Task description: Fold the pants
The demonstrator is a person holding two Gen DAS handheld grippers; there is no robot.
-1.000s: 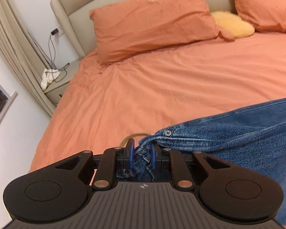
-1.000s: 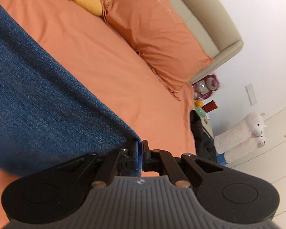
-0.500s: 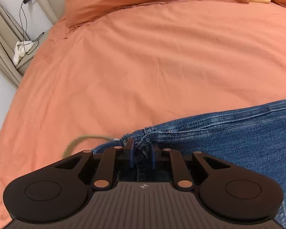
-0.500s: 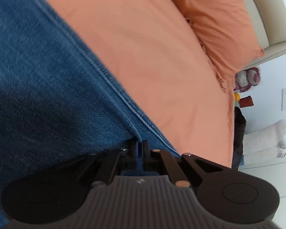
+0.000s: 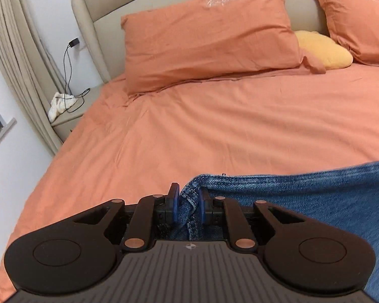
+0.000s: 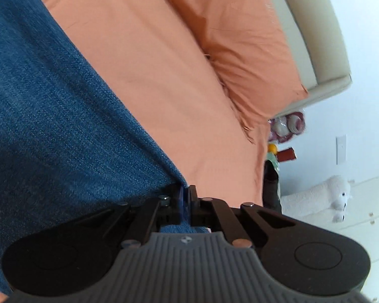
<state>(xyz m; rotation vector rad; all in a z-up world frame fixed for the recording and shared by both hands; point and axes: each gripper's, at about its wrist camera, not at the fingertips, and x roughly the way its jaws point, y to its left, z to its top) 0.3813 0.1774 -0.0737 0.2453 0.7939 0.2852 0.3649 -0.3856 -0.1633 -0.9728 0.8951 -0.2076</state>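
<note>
Jaws first, left wrist view: my left gripper (image 5: 188,203) is narrowed onto a bunched, stitched corner of the pants (image 5: 303,197), pads pressing the denim from both sides. I hold that corner so the cloth hangs stretched above the bed (image 5: 189,131), short of the pillow (image 5: 209,38). White embroidery on the pillow is too small to read.

Right wrist view: my right gripper (image 6: 185,199) is fully closed, pinching a thin denim edge, probably the matching corner, to keep the cloth taut for a fold. No readable labels.
</note>
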